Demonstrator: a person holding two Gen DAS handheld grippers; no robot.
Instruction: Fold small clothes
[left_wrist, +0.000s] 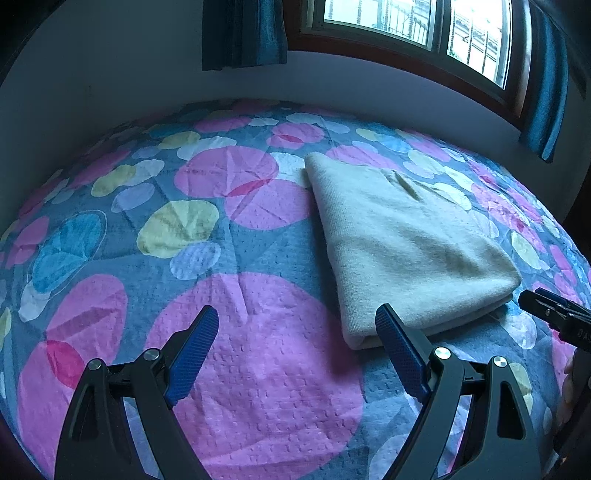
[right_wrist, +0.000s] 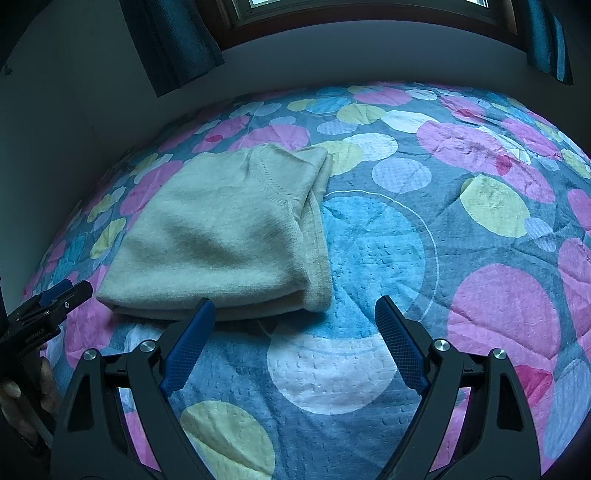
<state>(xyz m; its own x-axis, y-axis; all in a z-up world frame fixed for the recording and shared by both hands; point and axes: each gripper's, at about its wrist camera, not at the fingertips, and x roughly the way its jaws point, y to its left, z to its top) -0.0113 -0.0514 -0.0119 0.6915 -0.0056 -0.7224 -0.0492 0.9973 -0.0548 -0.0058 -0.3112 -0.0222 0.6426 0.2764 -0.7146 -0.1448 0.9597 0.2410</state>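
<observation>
A cream knitted garment lies folded into a thick rectangle on the bed; it also shows in the right wrist view. My left gripper is open and empty, just in front of and left of the garment's near edge, its right finger close to the near corner. My right gripper is open and empty, in front of the garment's near right corner, its left finger by the fold. Each gripper's tip shows at the edge of the other view.
The bed is covered by a quilted spread with pink, yellow, blue and white circles. A white wall, a window and blue curtains lie behind the bed's far edge.
</observation>
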